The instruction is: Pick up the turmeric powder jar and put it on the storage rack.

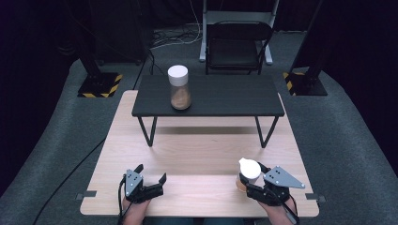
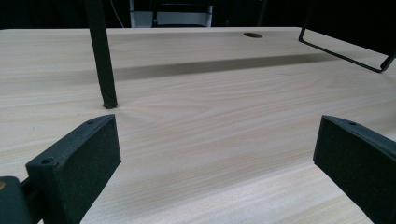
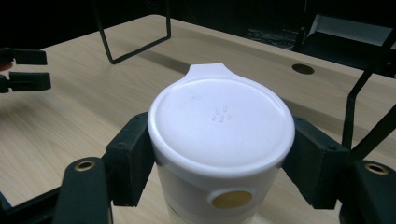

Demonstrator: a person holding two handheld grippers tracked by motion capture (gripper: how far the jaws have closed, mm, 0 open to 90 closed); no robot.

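Right gripper (image 1: 250, 183): clamped on white-lidded jar (image 1: 248, 174), one jaw against each side just under the lid rim; seen from its own camera as jar (image 3: 221, 135) gripped between both black pads, lid tab pointing away from the gripper. Held over near right part of wooden table (image 1: 202, 154); whether clear of the surface, could not tell.

Left gripper (image 1: 151, 179): jaws spread wide, nothing between them; bare tabletop (image 2: 210, 121) ahead of the pads. Sat well apart from the right gripper, to its left, at the near edge.

Black raised shelf (image 1: 220, 96): stood beyond both grippers, on thin wire legs; one leg (image 2: 103, 60) just ahead of the left gripper.

Second jar (image 1: 179, 87), white cap, brownish contents: upright on the shelf, beyond the left gripper.

Black chair (image 1: 238, 47): farther off, behind the shelf.
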